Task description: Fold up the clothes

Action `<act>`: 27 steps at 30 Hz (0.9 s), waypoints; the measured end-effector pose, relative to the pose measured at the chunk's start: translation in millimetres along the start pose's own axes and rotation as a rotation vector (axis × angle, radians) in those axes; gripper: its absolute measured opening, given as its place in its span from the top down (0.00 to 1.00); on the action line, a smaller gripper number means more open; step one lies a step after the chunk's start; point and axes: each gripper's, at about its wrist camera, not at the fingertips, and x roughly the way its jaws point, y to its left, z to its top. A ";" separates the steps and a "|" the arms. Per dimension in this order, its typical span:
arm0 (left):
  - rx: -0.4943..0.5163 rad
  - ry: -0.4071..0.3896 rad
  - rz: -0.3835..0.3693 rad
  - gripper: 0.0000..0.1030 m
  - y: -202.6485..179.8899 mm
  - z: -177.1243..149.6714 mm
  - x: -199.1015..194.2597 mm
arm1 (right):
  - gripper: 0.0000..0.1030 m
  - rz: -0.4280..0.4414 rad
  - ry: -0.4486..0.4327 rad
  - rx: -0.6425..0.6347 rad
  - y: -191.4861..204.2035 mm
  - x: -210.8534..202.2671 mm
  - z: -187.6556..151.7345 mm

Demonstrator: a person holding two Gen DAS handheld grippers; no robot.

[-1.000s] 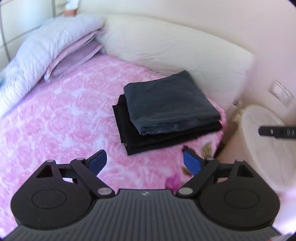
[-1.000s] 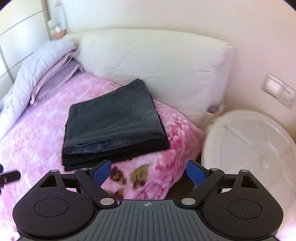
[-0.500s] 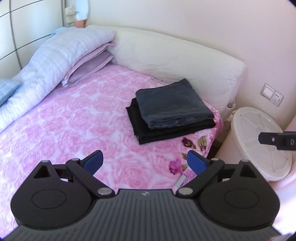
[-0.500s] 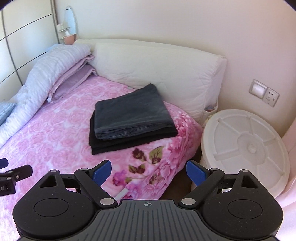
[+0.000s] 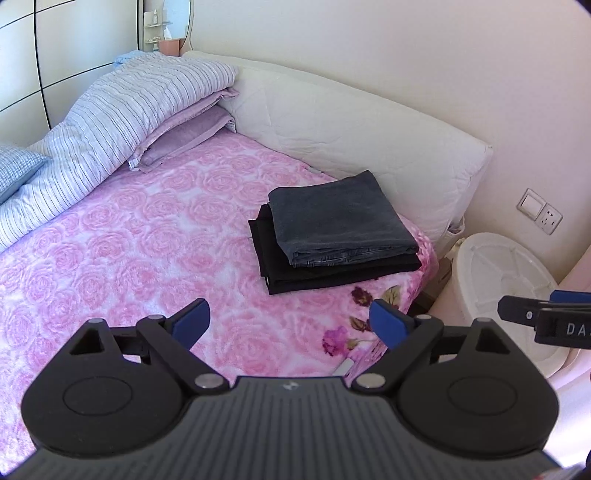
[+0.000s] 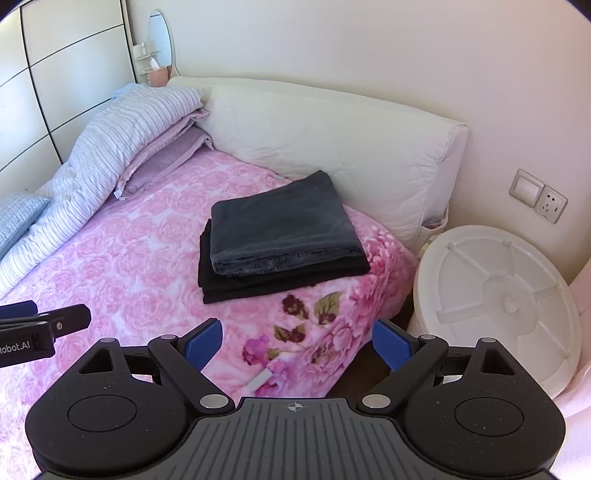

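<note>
Both grippers, left gripper (image 5: 290, 321) and right gripper (image 6: 297, 339), were drawn back, jaws apart; 2 folded clothes (image 5: 340, 225) are stacked well ahead, long axis crosswise.

The black garment (image 6: 280, 284) lies mostly hidden under the grey one (image 6: 280, 225); shelf items (image 5: 157, 26) are too small to identify.

Pink bedspread (image 5: 155, 236); cream wall (image 6: 369, 55).

A pink rose-patterned bedspread (image 5: 129, 240) covers the bed. A striped quilt (image 5: 110, 107) lies folded at its far-left corner, a white cushion (image 6: 332, 125) along the far edge, a white round tub (image 6: 495, 299) beside the right edge.
</note>
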 end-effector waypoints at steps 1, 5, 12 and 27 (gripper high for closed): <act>-0.002 0.004 -0.001 0.12 0.4 -0.5 0.6 | 0.11 -0.002 0.002 0.005 0.0 -0.5 -1.2; 0.002 0.014 -0.001 0.11 1.8 -2.2 2.4 | 0.11 -0.011 0.004 0.023 1.1 -3.4 -4.3; 0.013 0.032 0.003 0.11 3.8 -5.2 5.4 | 0.11 -0.021 0.009 0.018 8.5 -4.8 -8.0; 0.029 0.013 0.007 0.11 4.8 -6.8 -1.1 | 0.11 -0.020 0.014 -0.018 23.6 -8.4 -11.0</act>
